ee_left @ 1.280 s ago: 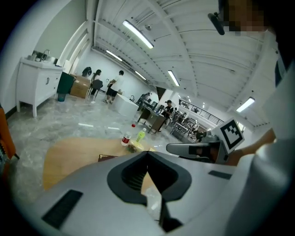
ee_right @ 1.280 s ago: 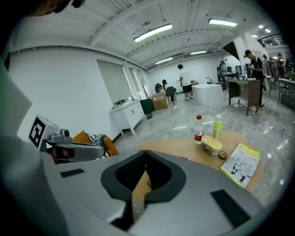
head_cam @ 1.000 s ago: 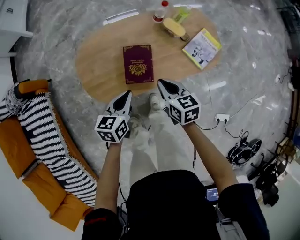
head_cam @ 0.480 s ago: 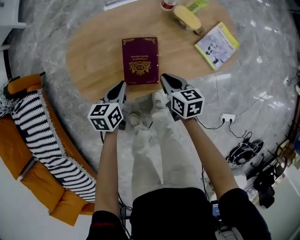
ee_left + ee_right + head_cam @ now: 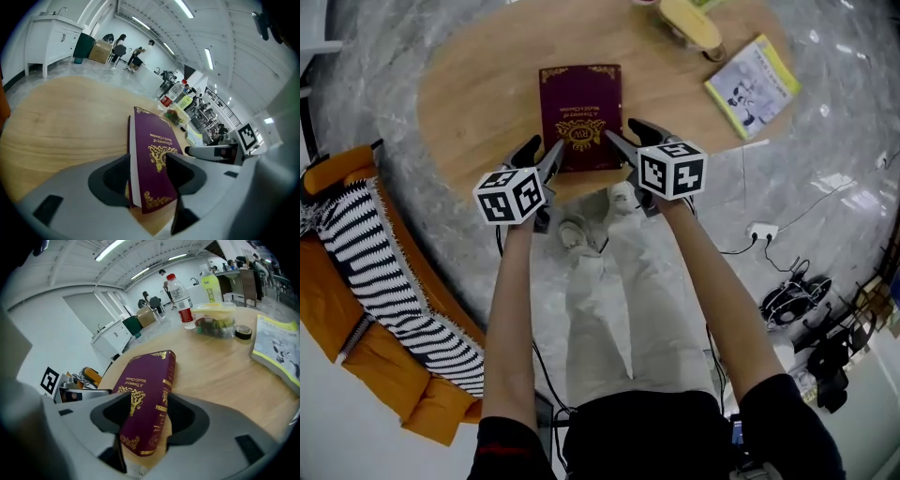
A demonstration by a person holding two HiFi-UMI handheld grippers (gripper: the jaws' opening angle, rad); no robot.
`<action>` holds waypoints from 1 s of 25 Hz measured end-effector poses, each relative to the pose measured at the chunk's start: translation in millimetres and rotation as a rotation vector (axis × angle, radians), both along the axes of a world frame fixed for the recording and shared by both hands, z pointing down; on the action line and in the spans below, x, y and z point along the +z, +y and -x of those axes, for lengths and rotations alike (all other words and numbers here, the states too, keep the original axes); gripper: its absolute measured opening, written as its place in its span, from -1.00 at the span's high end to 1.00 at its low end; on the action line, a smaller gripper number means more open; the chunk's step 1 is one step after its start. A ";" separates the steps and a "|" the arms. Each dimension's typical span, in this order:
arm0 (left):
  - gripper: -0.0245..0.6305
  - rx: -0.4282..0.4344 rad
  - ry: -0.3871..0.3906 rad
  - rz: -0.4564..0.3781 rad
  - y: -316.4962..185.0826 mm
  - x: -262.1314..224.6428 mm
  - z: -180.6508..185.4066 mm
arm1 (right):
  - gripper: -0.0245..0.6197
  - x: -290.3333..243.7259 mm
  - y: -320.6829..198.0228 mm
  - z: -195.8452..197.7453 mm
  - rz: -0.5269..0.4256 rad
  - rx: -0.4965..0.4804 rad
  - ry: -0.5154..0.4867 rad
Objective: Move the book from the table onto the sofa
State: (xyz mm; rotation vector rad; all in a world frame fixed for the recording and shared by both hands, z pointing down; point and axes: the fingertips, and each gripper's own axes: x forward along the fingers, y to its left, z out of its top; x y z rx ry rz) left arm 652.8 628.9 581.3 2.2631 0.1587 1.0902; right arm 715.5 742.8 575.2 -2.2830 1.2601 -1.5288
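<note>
A maroon book (image 5: 579, 112) with gold ornament lies flat on the oval wooden table (image 5: 478, 94), near its front edge. My left gripper (image 5: 542, 150) is at the book's near left corner, my right gripper (image 5: 626, 133) at its near right corner. Both have just been opening their jaws, and each pair now stands wide with a book corner between them. In the left gripper view the page edge of the book (image 5: 154, 150) sits between the jaws. In the right gripper view its spine (image 5: 161, 385) does. The pads do not visibly press on it. The orange sofa (image 5: 347, 309) lies at the left.
A striped blanket (image 5: 389, 277) covers the sofa. On the table's far right lie a yellow booklet (image 5: 753, 84), a water bottle (image 5: 180, 296), a food container (image 5: 215, 326) and a tape roll (image 5: 243, 332). A power strip (image 5: 762, 230) and cables lie on the floor at the right.
Both grippers have dropped and moved forward from in front of the table to the book's near corners. Their jaws went from shut to wide open around the corners.
</note>
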 end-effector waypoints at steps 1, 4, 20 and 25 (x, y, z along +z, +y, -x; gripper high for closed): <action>0.20 0.001 -0.006 0.007 0.2 4.5 -1.9 | 0.16 4.0 -2.2 -2.3 -0.001 0.003 -0.009; 0.13 0.017 -0.022 0.009 2.6 16.1 -5.9 | 0.11 14.1 -5.8 -5.8 0.006 -0.003 -0.018; 0.14 0.060 -0.056 0.041 10.5 21.8 -11.9 | 0.11 28.7 -9.9 -3.4 0.002 0.020 -0.071; 0.16 0.073 -0.045 0.017 10.9 11.1 -13.4 | 0.11 21.3 -8.6 -2.2 -0.012 0.040 -0.074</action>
